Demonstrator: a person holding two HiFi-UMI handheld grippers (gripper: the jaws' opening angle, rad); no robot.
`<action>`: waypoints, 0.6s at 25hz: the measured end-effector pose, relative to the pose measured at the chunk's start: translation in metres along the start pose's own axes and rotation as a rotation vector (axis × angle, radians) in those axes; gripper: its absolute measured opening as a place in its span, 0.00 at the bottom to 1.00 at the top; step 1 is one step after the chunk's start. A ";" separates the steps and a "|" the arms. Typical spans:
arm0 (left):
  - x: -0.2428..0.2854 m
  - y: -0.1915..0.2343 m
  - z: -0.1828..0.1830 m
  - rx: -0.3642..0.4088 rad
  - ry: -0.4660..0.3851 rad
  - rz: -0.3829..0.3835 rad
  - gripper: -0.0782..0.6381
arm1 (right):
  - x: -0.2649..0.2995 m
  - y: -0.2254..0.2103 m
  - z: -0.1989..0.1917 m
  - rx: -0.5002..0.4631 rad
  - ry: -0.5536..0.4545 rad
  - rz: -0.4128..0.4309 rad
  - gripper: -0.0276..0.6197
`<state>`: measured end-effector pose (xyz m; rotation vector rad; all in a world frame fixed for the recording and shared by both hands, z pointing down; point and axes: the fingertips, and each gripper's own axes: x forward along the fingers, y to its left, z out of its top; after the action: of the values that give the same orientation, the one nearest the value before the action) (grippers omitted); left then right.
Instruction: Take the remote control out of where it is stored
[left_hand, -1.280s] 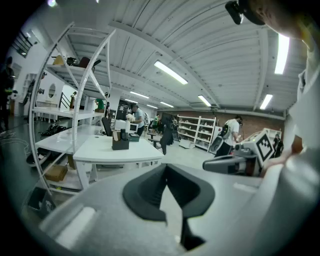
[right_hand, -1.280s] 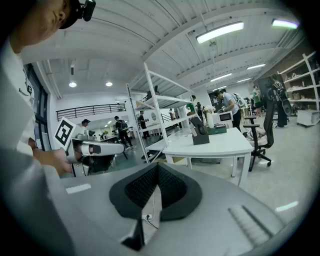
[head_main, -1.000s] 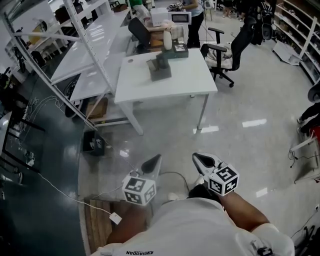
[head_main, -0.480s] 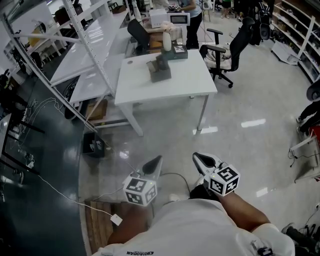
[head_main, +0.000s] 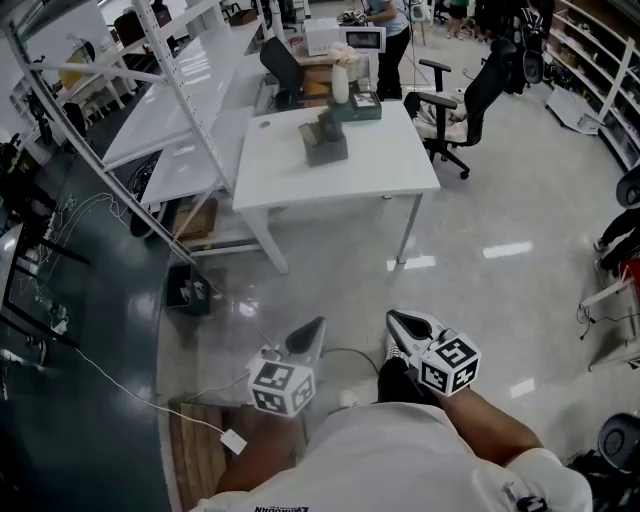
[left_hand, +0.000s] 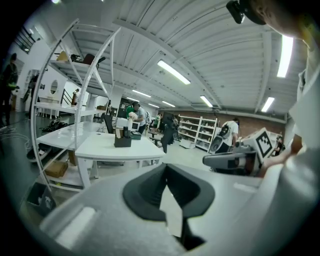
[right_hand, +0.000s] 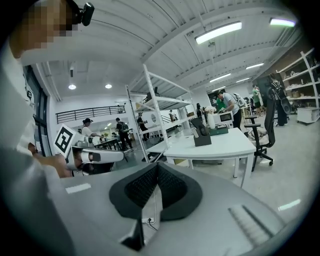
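Both your left tool (head_main: 311, 329) and right tool (head_main: 396, 318) are pressed together and empty, well short of the tabletop (head_main: 385, 160) where the remote (head_main: 328, 121) seems to stand in a dark holder (head_main: 326, 150); it is likely light, stiff and slick, so pinch its exposed upper end.

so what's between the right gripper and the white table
Only bare, glossy floor, as the head view shows; the right gripper is well short of the white table.

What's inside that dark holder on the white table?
A dark upright object sticks out of the top of the holder; it is too far off to identify. The holder's walls cover its lower part and anything else inside.
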<state>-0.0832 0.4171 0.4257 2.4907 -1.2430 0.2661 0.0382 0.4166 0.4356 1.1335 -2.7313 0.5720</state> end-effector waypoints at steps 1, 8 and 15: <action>0.001 0.000 -0.001 -0.001 0.001 0.001 0.11 | 0.002 -0.001 0.000 0.001 0.001 0.003 0.05; 0.014 0.012 0.002 -0.012 0.014 0.020 0.11 | 0.020 -0.016 0.008 0.012 0.007 0.029 0.05; 0.054 0.029 0.017 -0.012 0.010 0.044 0.11 | 0.043 -0.056 0.021 0.021 0.002 0.046 0.05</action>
<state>-0.0738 0.3550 0.4331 2.4514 -1.2925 0.2808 0.0473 0.3436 0.4440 1.0765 -2.7628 0.6095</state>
